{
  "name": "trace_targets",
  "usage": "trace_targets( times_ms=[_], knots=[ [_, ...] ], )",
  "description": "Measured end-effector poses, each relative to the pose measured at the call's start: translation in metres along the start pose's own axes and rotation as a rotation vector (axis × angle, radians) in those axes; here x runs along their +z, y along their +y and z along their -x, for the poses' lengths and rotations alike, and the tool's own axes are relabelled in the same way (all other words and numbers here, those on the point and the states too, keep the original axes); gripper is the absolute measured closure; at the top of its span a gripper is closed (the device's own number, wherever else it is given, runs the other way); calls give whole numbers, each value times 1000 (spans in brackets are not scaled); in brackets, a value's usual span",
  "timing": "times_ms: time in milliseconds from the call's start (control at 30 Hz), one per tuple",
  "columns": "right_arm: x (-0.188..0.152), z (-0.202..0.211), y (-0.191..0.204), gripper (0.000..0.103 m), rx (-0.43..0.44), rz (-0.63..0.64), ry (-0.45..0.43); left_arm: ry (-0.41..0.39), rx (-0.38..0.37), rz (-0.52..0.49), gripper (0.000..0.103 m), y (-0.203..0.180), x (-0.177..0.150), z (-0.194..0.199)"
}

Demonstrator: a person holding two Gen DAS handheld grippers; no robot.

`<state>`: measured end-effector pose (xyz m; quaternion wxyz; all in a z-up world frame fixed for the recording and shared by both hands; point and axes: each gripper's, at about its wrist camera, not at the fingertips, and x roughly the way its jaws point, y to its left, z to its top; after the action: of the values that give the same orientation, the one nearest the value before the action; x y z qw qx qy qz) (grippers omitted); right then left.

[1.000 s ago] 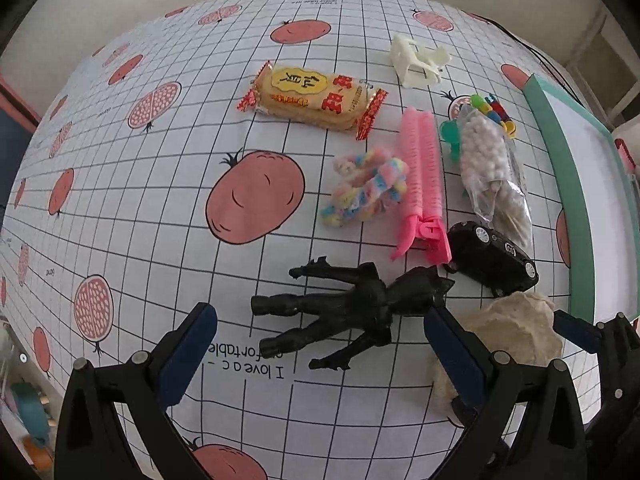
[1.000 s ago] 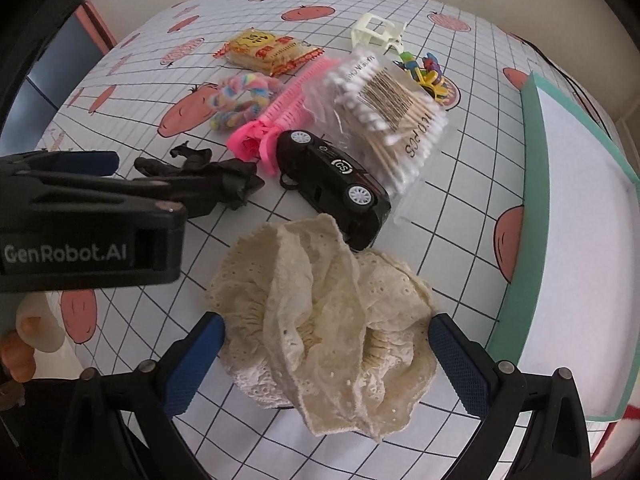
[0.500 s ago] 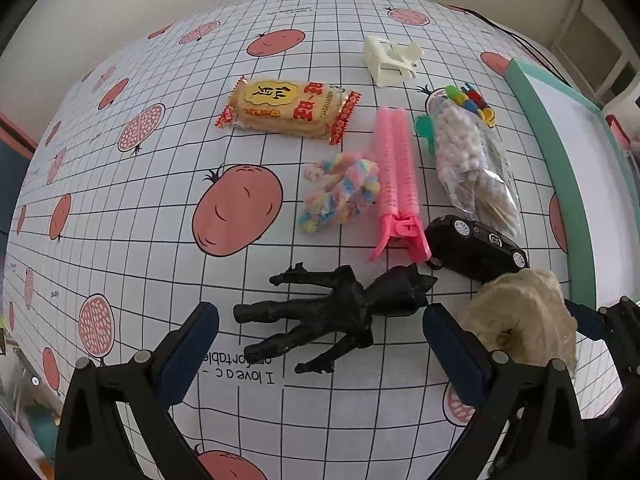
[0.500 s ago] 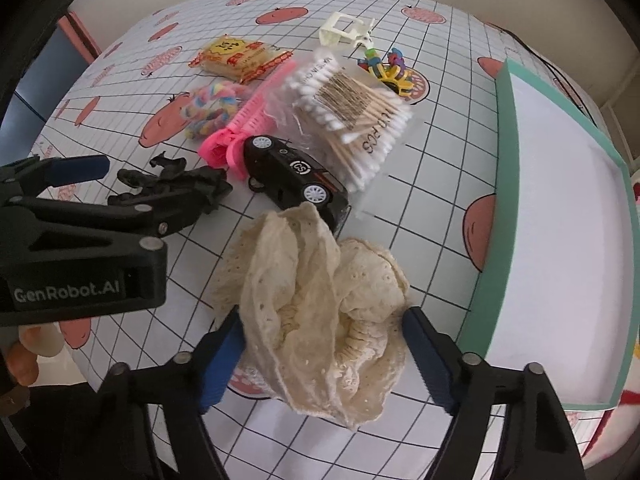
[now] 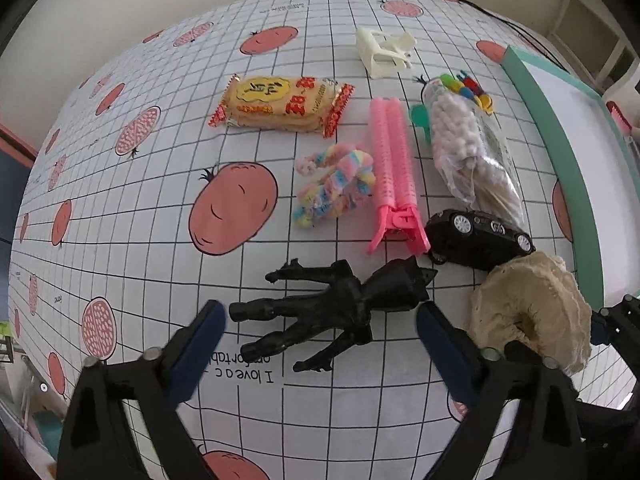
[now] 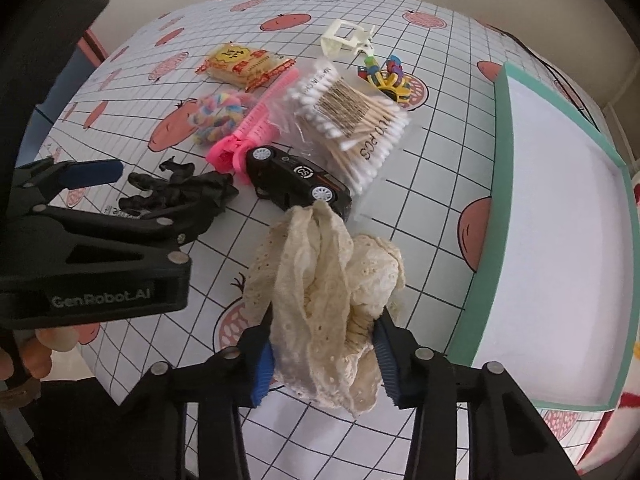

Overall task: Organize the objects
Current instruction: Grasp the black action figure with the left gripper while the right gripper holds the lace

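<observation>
My right gripper is shut on a cream lace scrunchie and holds it above the tablecloth; the scrunchie also shows in the left wrist view. My left gripper is open and empty, its jaws on either side of a black action figure lying on the cloth, seen in the right wrist view too. A black toy car lies just beyond the scrunchie. A white tray with a green rim lies at the right.
Further back lie a pink hair clip, a pastel twisted hair tie, a bag of cotton swabs, a snack pack, a cream claw clip and small coloured clips.
My right gripper has closed on the lace scrunchie and lifted it off the cloth. My left gripper stayed open and drew back a little from the black figure.
</observation>
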<state>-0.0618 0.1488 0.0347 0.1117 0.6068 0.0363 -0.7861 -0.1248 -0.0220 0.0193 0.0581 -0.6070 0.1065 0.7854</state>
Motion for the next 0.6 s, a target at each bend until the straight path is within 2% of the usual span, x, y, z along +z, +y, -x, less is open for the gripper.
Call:
trace_targets(
  times_ms=[100, 133, 367, 400, 533, 567, 600],
  knots=[
    [-2, 2, -4, 59, 7, -7, 0, 11, 11, -9, 10, 0, 0, -4],
    [10, -7, 5, 59, 8, -8, 2, 13, 15, -13, 10, 0, 0, -5],
    [5, -10, 7, 59, 7, -5, 8, 34, 33, -10, 12, 2, 0, -12],
    [14, -24, 21, 59, 6, -5, 9, 34, 35, -10, 11, 2, 1, -13],
    [18, -32, 30, 59, 5, -2, 12, 29, 38, -2, 12, 6, 4, -15],
    [18, -32, 30, 59, 5, -2, 12, 31, 34, 1, 12, 7, 4, -16],
    [18, -31, 29, 59, 5, -1, 12, 30, 23, 5, 17, 8, 5, -15]
  ],
)
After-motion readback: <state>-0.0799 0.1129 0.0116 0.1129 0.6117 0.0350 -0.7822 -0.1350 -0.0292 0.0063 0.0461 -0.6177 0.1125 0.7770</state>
